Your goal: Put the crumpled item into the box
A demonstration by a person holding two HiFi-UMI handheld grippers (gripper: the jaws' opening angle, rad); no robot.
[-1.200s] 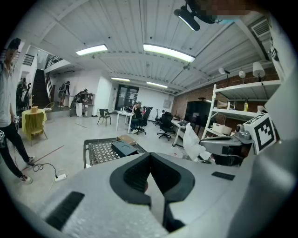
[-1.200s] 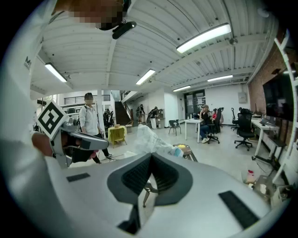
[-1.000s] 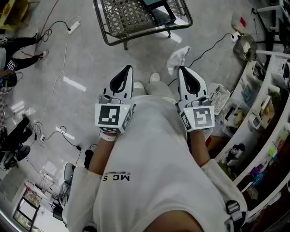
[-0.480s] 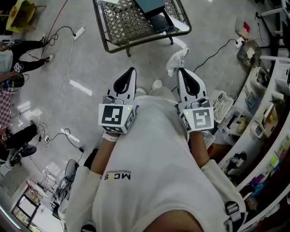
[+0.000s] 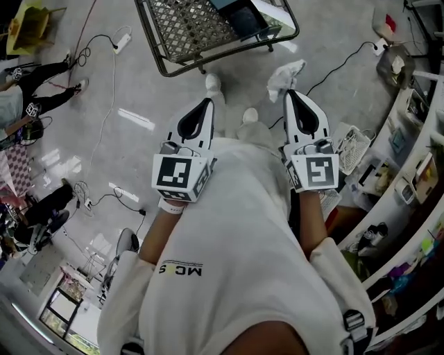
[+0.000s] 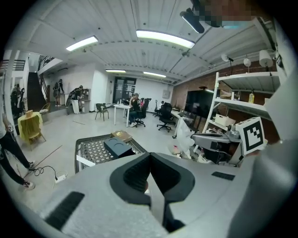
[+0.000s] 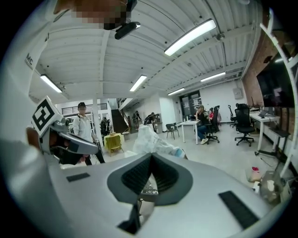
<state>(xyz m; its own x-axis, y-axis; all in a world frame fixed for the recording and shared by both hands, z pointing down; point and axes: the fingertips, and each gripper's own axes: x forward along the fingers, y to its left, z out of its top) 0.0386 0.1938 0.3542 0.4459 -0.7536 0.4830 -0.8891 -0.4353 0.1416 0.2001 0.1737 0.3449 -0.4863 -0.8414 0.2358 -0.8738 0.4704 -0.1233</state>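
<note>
A white crumpled item (image 5: 284,75) sticks out past the tip of my right gripper (image 5: 291,95), whose jaws are shut on it. In the right gripper view the crumpled item (image 7: 152,140) rises just beyond my right gripper (image 7: 151,156). My left gripper (image 5: 205,104) is shut with nothing in it, held level with the right one in front of the person's body. A dark box (image 5: 241,15) lies on a metal mesh rack (image 5: 182,29) ahead on the floor. In the left gripper view the dark box (image 6: 118,147) sits beside a tan box (image 6: 121,135), beyond my left gripper (image 6: 150,156).
Cables and a power strip (image 5: 119,43) run over the grey floor to the left. Shelves with clutter line the right side, with a white basket (image 5: 352,147) near my right gripper. People stand at the far left (image 5: 28,83). Desks and office chairs (image 6: 164,114) fill the back.
The person has stepped forward, so the mesh rack is closer. Both grippers ride slightly higher in the head view. The right gripper still holds the crumpled item.
</note>
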